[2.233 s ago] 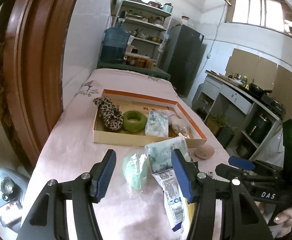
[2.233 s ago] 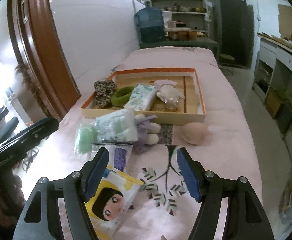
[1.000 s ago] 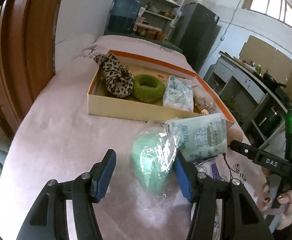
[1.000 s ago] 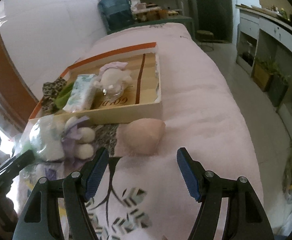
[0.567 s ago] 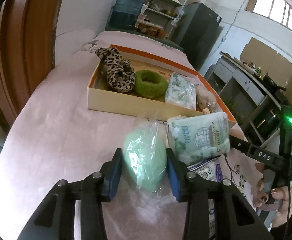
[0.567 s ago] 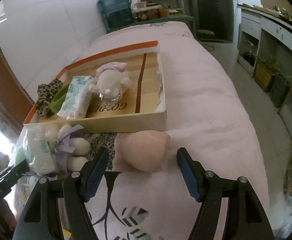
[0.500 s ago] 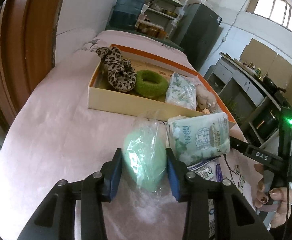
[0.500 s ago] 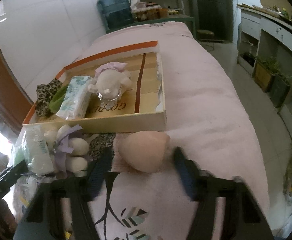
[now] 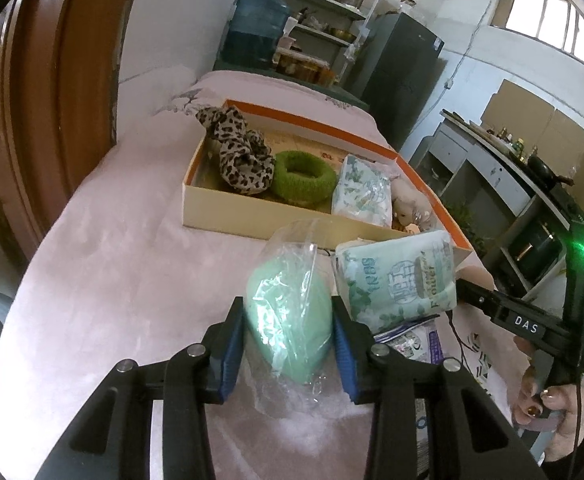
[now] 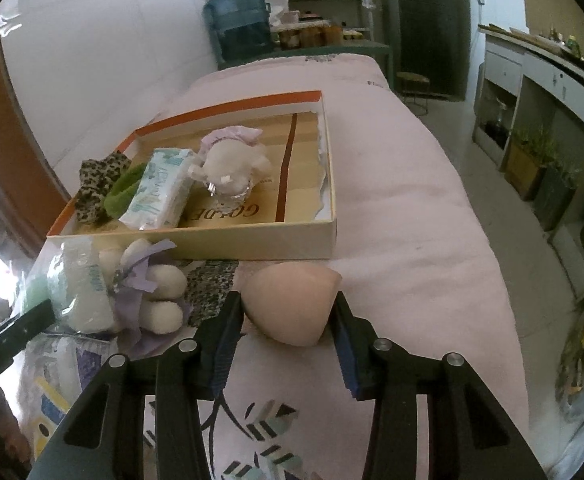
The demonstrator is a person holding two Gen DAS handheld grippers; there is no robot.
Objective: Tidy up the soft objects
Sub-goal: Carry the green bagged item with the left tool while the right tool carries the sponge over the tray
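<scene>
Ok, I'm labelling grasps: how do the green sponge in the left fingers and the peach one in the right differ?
The mint-green sponge is sealed in crinkled clear plastic; the peach teardrop sponge is bare. The green one stands taller than the left gripper's pads; the peach one lies low, its point aimed right, in the right gripper. Both rest on the pink cloth, each pinched at its sides.

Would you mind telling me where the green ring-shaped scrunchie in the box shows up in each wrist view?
Left wrist: the green scrunchie lies upper centre, in the box, between the leopard scrunchie and the tissue pack.
Right wrist: it is centre-left, half hidden behind that tissue pack.
Shared landmark: the box's orange rim.
</scene>
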